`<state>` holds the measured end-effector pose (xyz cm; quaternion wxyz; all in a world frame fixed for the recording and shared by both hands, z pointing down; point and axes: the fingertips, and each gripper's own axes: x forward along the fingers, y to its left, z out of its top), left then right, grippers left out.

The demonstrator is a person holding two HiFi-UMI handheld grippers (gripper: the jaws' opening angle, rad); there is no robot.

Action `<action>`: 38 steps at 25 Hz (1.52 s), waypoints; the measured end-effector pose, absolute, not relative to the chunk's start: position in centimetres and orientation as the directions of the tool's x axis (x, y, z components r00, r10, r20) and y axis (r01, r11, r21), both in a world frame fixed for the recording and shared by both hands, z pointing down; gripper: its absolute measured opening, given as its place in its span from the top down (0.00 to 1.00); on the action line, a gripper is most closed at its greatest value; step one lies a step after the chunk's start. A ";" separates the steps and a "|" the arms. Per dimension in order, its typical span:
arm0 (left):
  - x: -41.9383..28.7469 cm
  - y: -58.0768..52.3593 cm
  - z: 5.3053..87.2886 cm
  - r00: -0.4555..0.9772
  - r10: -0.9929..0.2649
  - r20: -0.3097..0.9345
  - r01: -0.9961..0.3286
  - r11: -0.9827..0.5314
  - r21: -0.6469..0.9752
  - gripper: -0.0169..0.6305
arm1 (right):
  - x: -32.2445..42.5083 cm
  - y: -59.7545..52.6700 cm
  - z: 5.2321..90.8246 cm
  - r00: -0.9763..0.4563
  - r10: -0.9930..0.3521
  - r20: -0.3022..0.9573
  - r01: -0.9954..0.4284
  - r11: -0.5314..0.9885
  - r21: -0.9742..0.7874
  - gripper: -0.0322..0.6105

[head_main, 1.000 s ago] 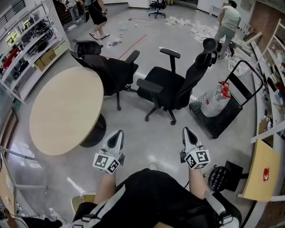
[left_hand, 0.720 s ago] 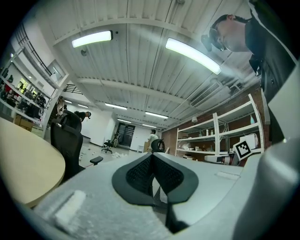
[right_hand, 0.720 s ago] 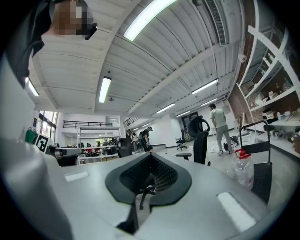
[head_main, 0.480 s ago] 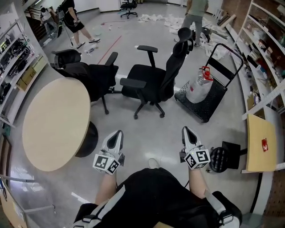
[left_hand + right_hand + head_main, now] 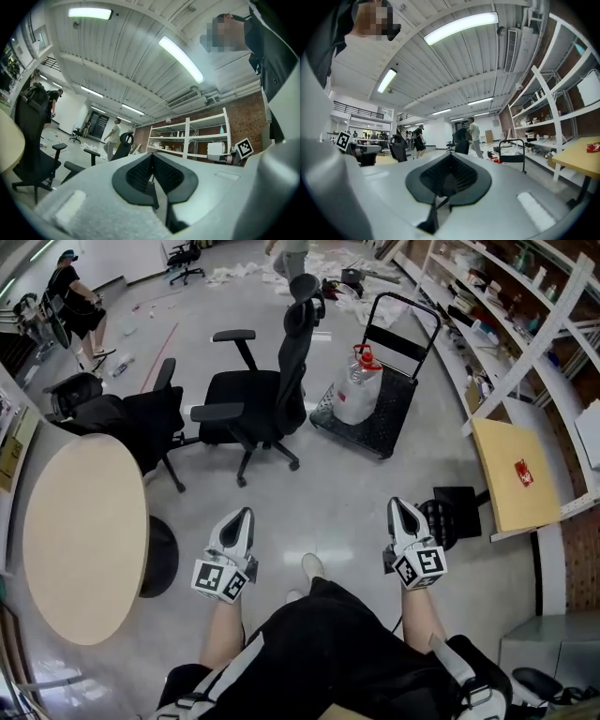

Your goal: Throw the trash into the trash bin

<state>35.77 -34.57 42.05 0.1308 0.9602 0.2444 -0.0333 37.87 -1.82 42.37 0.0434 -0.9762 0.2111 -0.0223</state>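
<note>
Search step, by my judgement: left gripper [image 5: 240, 516] and right gripper [image 5: 397, 506] have jaws pressed together, empty, short of the cart [image 5: 385, 441]. Next: find trash to pick up.

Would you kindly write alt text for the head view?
A person looks down at the left gripper and right gripper, both shut and empty, over a grey floor. Ahead stand two black office chairs, a round table at left, and a cart carrying a water jug.
</note>
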 end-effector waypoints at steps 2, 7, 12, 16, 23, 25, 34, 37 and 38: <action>35.7 -33.4 42.2 0.869 0.478 -0.131 0.495 -0.832 0.249 0.97 | 36.9 -0.4 42.1 0.921 -0.388 0.031 -0.384 -0.918 -0.095 0.94; 35.7 -30.4 43.6 0.843 0.528 -0.099 0.536 -0.811 0.235 0.97 | 36.8 1.4 42.2 0.928 -0.370 0.040 -0.366 -0.927 -0.075 0.94; 37.0 -25.4 43.2 0.817 0.566 -0.108 0.575 -0.788 0.220 0.97 | 37.2 4.7 41.2 0.935 -0.353 -0.015 -0.352 -0.928 -0.123 0.94; 37.9 -18.6 42.4 0.777 0.614 -0.136 0.628 -0.746 0.221 0.97 | 36.0 9.6 41.6 0.943 -0.332 -0.002 -0.331 -0.938 -0.106 0.94; 38.9 -7.2 41.6 0.650 0.746 -0.142 0.757 -0.620 0.207 0.97 | 32.8 21.2 41.8 0.987 -0.154 -0.033 -0.157 -0.980 -0.119 0.94; 39.4 -4.0 41.5 0.613 0.779 -0.136 0.787 -0.585 0.198 0.97 | 31.8 23.9 41.8 0.991 -0.121 -0.063 -0.129 -0.982 -0.139 0.94; 37.3 13.9 41.8 0.388 0.910 -0.147 0.914 -0.359 0.190 0.97 | 22.9 36.8 42.7 0.990 0.117 -0.083 0.103 -0.983 -0.154 0.94; 35.4 19.4 42.3 0.327 0.928 -0.177 0.935 -0.289 0.206 0.97 | 18.8 40.4 43.3 0.978 0.196 -0.066 0.186 -0.973 -0.140 0.94; 34.9 21.3 42.5 0.310 0.933 -0.184 0.939 -0.270 0.214 0.97 | 17.4 41.7 43.4 0.973 0.220 -0.062 0.211 -0.969 -0.132 0.94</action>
